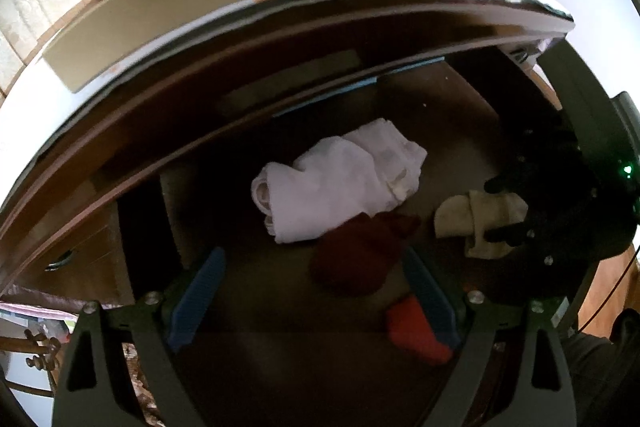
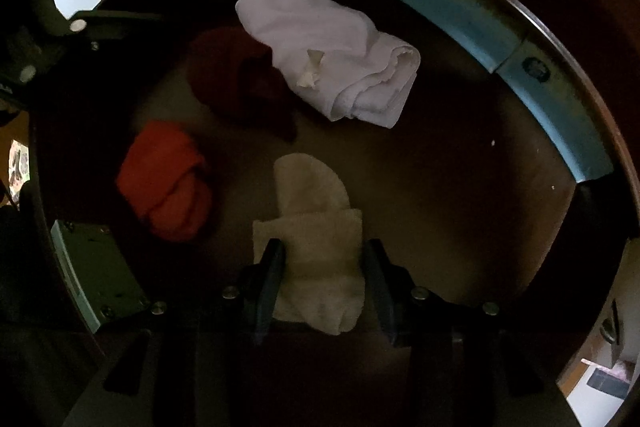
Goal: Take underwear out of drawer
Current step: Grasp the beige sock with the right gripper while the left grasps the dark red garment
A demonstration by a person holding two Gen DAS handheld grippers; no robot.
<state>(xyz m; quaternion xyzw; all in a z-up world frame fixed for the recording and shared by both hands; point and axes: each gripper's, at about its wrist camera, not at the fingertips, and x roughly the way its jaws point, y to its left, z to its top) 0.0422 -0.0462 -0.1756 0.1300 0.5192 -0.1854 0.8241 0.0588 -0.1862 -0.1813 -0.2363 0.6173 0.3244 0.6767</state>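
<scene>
Currently: right gripper fingers straddle the cream underwear in the drawer.
Pad contact cannot be confirmed; left gripper fingers spread wide, empty.

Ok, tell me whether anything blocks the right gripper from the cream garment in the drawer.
Nothing visible does. The right gripper points down with the cream garment already between its fingers. The orange roll lies apart to one side; the white bundle lies farther back in the drawer.

No text, label, brand, number or sign is readable anywhere.
</scene>
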